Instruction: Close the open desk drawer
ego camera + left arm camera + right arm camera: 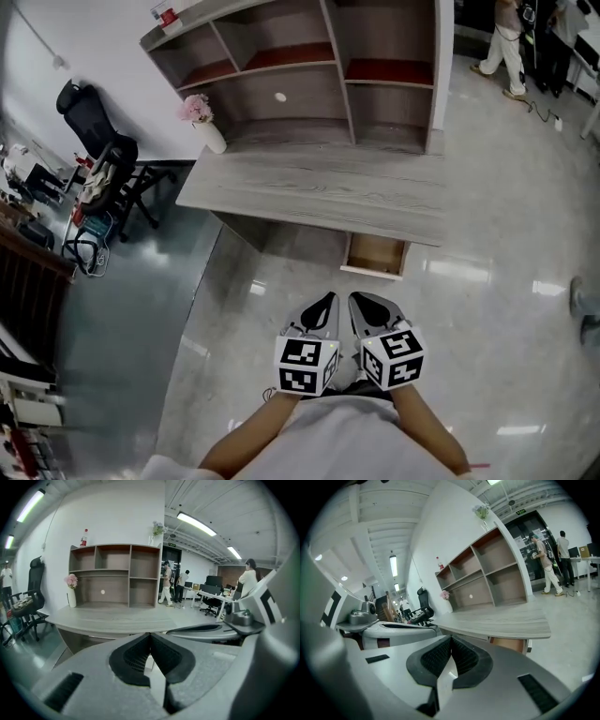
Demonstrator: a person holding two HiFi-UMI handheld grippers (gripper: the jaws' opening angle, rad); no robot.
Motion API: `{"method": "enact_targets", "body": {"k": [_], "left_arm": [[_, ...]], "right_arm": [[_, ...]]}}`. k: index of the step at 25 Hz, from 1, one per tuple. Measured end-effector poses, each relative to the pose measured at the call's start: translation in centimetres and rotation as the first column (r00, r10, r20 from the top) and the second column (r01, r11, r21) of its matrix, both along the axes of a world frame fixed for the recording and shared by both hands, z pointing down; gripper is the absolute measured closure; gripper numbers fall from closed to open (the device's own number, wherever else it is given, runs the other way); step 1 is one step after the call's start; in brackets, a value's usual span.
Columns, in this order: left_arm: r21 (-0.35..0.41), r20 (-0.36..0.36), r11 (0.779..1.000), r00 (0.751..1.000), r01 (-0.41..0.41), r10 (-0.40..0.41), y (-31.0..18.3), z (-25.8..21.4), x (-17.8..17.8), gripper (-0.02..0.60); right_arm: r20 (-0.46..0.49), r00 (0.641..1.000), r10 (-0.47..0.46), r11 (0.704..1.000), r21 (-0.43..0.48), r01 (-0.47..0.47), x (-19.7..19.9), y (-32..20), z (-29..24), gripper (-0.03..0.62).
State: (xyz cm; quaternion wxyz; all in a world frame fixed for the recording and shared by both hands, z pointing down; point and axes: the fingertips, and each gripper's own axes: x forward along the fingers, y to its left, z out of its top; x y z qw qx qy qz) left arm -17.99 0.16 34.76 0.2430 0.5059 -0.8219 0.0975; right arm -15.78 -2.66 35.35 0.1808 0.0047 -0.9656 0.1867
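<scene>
One drawer stands pulled out from under the front edge of the counter, near its right end in the head view; its light wooden inside shows from above; in the right gripper view its brown side shows just below the counter's edge. The counter is a long grey wood-grain top; a shelf unit with open compartments stands along its back; a white vase of pink flowers stands at the counter's left rear corner, just beside the shelf unit; a small red-topped bottle sits on top of the shelf unit.

Short of the drawer and apart from it, over the glossy floor, two tools are held side by side, tips pointing toward the drawer; the left hand-held gripper has its jaws pressed together with nothing between them; the right hand-held gripper is likewise fully closed and holds nothing; each carries a cube with square markers, and a bare forearm leads back from each.

Further out, a black office chair stands left of the counter; a person stands far off at the upper right.
</scene>
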Motion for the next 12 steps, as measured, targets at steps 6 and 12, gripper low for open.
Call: {"method": "enact_targets", "body": {"k": [6,12], "left_arm": [[-0.02,-0.013,0.994,0.994,-0.111,0.11,-3.6,1.6,-0.4,0.578],[-0.033,-0.019,0.967,0.967,-0.253,0.252,-6.8,3.6,-2.2,0.578]], "right_arm": [[0.008,0.993,0.114,0.993,-0.036,-0.114,0.2,-3.4,1.8,0.593],[-0.033,0.968,0.249,0.967,-0.048,-0.251,-0.6,-6.2,4.1,0.592]]}}
